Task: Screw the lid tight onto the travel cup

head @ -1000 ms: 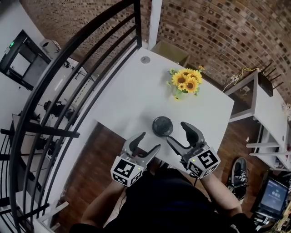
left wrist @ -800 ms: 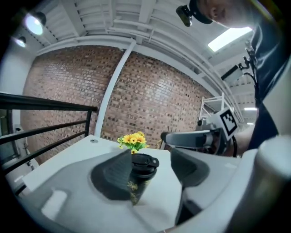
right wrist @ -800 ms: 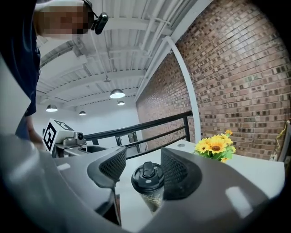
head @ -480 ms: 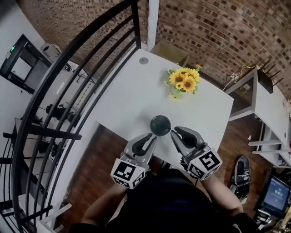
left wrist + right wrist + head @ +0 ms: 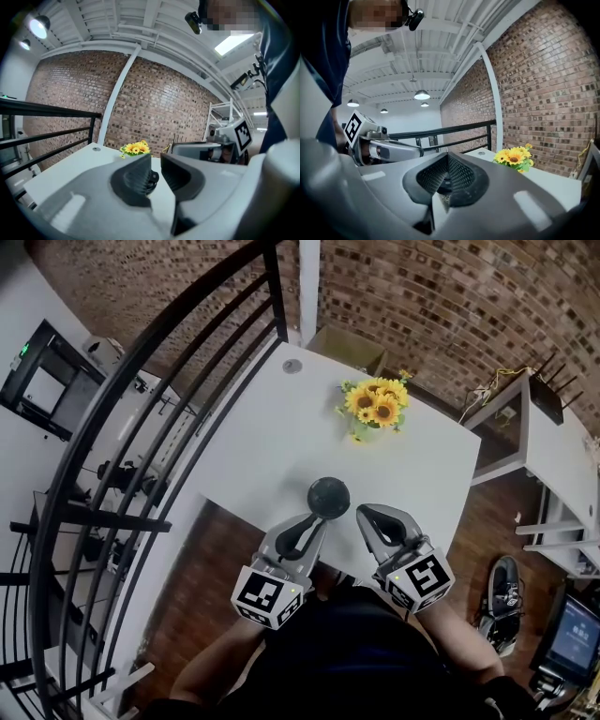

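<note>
The white table (image 5: 262, 437) takes up the ground ahead of both grippers, and its near edge runs just under their tips. A black railing (image 5: 159, 371) curves along its side, well out to the left of the left gripper.

Farthest ahead, past the table's far edge, stands a tan cardboard box (image 5: 349, 341). Its top faces up, but what is inside cannot be made out.

Nearer, well ahead of the right gripper and slightly to its right, is a bunch of yellow sunflowers (image 5: 375, 404) in a small greenish vase (image 5: 361, 434). The blooms fill the vase's mouth and hide most of it.

The travel cup (image 5: 328, 495) stands upright on the table just ahead of the two grippers, in the gap between their tips. Only its dark round top shows from above, with the lid sitting on it. Whether the lid is screwed down cannot be told. In the left gripper view a dark part of the cup (image 5: 152, 178) shows just beyond the jaw tips.

The left gripper (image 5: 314, 521) has its jaws drawn together to a narrow slit with nothing in it. Its tip is just beside the cup's near left side and not clearly touching it. The right gripper (image 5: 368, 515) is just right of the cup and apart from it. Its ribbed pads (image 5: 459, 176) are pressed together and hold nothing.
</note>
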A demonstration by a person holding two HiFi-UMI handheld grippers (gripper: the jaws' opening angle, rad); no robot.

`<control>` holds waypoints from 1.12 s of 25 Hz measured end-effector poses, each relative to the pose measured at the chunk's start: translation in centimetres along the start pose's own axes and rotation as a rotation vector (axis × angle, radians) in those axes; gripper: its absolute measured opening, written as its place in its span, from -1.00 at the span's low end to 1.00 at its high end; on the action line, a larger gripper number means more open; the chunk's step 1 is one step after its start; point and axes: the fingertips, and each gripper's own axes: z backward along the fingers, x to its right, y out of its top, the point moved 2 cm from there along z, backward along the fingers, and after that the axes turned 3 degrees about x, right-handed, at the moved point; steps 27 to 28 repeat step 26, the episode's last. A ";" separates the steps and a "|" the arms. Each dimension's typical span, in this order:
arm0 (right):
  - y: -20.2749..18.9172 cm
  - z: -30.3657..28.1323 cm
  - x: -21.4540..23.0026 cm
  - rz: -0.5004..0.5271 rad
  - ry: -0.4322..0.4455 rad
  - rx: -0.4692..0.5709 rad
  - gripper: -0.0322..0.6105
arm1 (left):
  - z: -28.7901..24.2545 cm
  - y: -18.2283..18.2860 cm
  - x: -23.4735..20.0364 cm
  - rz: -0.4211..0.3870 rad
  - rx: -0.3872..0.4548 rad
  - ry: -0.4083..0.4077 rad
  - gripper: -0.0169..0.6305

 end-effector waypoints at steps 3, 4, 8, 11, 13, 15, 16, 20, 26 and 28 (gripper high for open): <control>-0.1 0.3 0.2 0.014 -0.005 -0.007 -0.87 | -0.2 0.0 0.4 -0.009 0.001 -0.008 -0.76; 0.0 0.3 0.2 0.008 -0.006 0.001 -0.87 | -0.1 -0.1 0.4 -0.013 0.002 -0.008 -0.76; 0.2 0.4 0.3 -0.004 -0.010 0.013 -0.87 | 0.0 -0.4 0.2 -0.013 -0.004 0.003 -0.76; 0.1 0.5 0.4 -0.008 -0.017 0.013 -0.87 | 0.0 -0.8 0.4 -0.019 -0.015 0.001 -0.76; 0.2 0.6 0.5 -0.012 -0.023 0.017 -0.87 | 0.1 -1.0 0.5 -0.022 -0.019 -0.001 -0.76; 0.3 0.6 0.6 -0.015 -0.026 0.020 -0.87 | 0.1 -1.0 0.5 -0.025 -0.019 0.000 -0.76; 0.3 0.6 0.6 -0.016 -0.027 0.022 -0.87 | 0.1 -1.0 0.5 -0.028 -0.018 0.000 -0.76; 0.2 0.5 0.7 -0.013 -0.033 0.025 -0.87 | 0.3 -1.3 0.3 -0.028 -0.018 0.003 -0.76; 0.0 0.5 0.6 -0.015 -0.038 0.020 -0.87 | 0.9 -1.5 -0.5 -0.031 -0.022 0.022 -0.74; 0.0 0.5 0.6 -0.015 -0.038 0.020 -0.87 | 0.9 -1.5 -0.5 -0.031 -0.022 0.022 -0.74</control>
